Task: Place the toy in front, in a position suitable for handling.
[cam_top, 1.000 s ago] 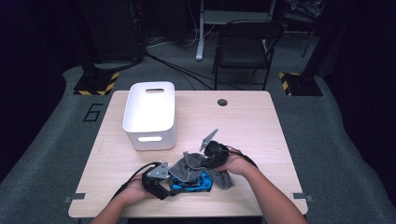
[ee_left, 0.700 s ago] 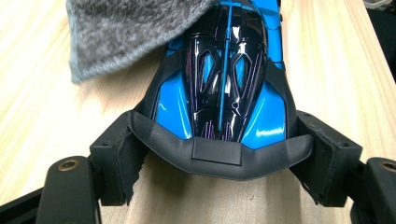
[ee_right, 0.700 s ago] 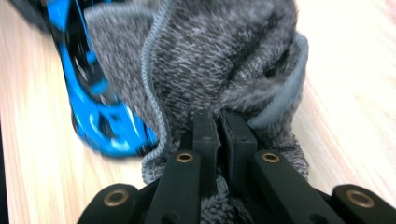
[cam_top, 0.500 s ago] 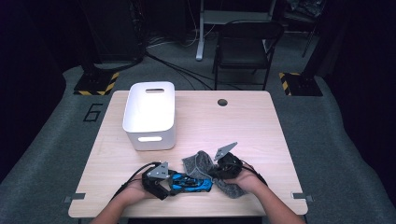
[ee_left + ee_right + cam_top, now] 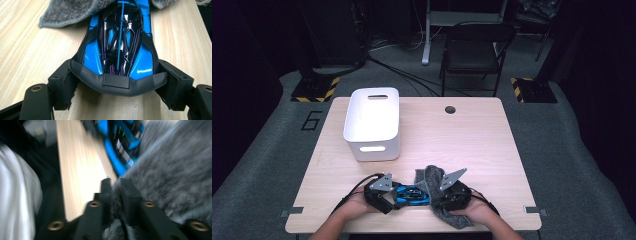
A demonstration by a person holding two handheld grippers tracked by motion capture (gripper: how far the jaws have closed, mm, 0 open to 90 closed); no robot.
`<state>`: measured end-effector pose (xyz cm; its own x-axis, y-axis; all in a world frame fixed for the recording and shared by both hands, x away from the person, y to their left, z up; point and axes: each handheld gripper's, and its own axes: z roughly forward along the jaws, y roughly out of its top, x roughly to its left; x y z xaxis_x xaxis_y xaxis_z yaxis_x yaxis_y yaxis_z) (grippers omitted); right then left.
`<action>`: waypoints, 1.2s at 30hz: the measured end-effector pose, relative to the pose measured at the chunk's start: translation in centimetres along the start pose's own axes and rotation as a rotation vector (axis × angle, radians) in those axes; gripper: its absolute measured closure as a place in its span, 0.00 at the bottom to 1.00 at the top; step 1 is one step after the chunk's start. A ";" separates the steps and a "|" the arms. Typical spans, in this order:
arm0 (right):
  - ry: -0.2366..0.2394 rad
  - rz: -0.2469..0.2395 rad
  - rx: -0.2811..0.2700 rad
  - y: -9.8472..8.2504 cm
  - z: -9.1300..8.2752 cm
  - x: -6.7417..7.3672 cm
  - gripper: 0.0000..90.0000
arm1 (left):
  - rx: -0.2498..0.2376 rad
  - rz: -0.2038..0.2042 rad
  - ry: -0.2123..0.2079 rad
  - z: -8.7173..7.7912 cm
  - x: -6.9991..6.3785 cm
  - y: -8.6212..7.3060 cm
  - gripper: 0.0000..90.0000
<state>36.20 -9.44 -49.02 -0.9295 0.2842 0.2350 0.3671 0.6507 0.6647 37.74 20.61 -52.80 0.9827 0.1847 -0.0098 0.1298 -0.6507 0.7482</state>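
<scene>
two claws are sharing the wiping job: the left claw [image 5: 120, 82] is clamping the toy car [image 5: 120, 42] on the table [image 5: 472, 135] while the right claw [image 5: 115, 185], jaws just easing apart, is pinching the grey cloth [image 5: 175, 175], likely needing another firm pass over the car.

The right gripper [image 5: 115, 185] pinched a fold of grey cloth [image 5: 175, 175] between nearly closed jaws that had just been easing apart, with a blue toy car [image 5: 120, 142] blurred beyond on the wooden table [image 5: 77, 170].

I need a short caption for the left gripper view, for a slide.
Left tool clamped on the rear of a blue and black toy car on a wooden table, a grey cloth draped over its front.
</scene>
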 end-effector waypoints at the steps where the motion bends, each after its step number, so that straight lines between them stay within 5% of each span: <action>1: -0.017 0.019 -0.026 0.2 -0.6 -0.2 0.80 | 0.000 0.001 0.000 0.0 0.0 0.0 0.28; 4: -0.064 0.023 -0.063 0.5 -1.7 -0.5 0.74 | 0.000 0.001 0.000 0.0 0.0 0.0 0.28; 5: -0.158 0.010 -0.058 0.6 -2.3 -1.0 0.61 | 0.001 0.002 -0.001 0.0 0.0 0.0 0.28; 6: -0.158 0.010 -0.058 0.6 -2.3 -1.0 0.61 | 0.002 0.004 0.001 0.0 0.0 0.0 0.28; 7: -0.214 0.029 -0.046 0.4 -2.3 -1.5 0.54 | 0.002 0.005 0.004 0.0 0.0 0.0 0.28; 10: -0.222 0.058 -0.026 0.0 -1.8 -2.2 0.46 | 0.001 0.005 0.004 0.0 0.0 0.0 0.28; 14: -0.194 0.089 0.066 -0.9 0.1 -2.4 0.37 | 0.001 0.004 0.000 0.0 0.0 0.0 0.27; 15: -0.213 0.034 0.063 -1.2 0.4 -2.0 0.37 | 0.001 0.004 0.002 0.0 0.0 0.0 0.27; 17: -0.213 0.034 0.065 -1.2 0.4 -2.0 0.38 | 0.001 0.004 0.001 0.0 0.0 0.0 0.27; 18: -0.221 0.034 0.070 -1.2 0.3 -1.8 0.45 | 0.002 0.004 0.001 0.0 0.0 0.0 0.27; 19: -0.273 -0.046 0.086 -1.5 0.2 -1.2 0.71 | 0.002 0.004 0.001 0.0 0.0 0.0 0.27; 22: -0.266 -0.085 0.096 -1.6 0.1 -0.8 0.84 | 0.001 0.003 -0.002 0.0 0.0 0.0 0.28; 23: -0.208 -0.040 0.070 -1.6 -0.2 -1.0 0.88 | 0.001 0.003 -0.002 0.0 0.0 0.0 0.27; 24: -0.208 -0.040 0.070 -1.6 -0.2 -1.0 0.88 | 0.001 0.003 -0.002 0.0 0.0 0.0 0.28; 26: -0.213 0.027 -0.057 -1.4 -1.3 -1.9 0.88 | 0.002 0.004 0.001 0.0 0.0 0.0 0.27; 27: -0.213 0.027 -0.057 -1.4 -1.3 -1.9 0.88 | 0.002 0.004 0.001 0.0 0.0 0.0 0.27; 28: -0.271 0.089 -0.165 -0.9 -2.2 -2.5 0.88 | 0.001 0.004 -0.001 0.0 0.0 0.0 0.28; 30: -0.342 0.135 -0.246 -0.3 -2.9 -3.2 0.88 | 0.001 0.003 0.000 0.0 0.0 0.0 0.27; 32: -0.370 0.152 -0.273 0.0 -3.1 -3.6 0.88 | 0.001 0.003 -0.002 0.0 0.0 0.0 0.27; 33: -0.444 0.170 -0.312 0.6 -3.0 -4.0 0.88 | 0.001 0.003 -0.001 0.0 0.0 0.0 0.27; 36: -0.480 0.167 -0.320 1.1 -2.6 -4.1 0.88 | 0.001 0.003 -0.001 0.0 0.0 0.0 0.27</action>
<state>40.29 -11.74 -47.43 -0.7127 0.6991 0.0576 0.4084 0.3468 0.8444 37.72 20.59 -52.79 0.9833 0.1816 -0.0086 0.1269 -0.6519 0.7476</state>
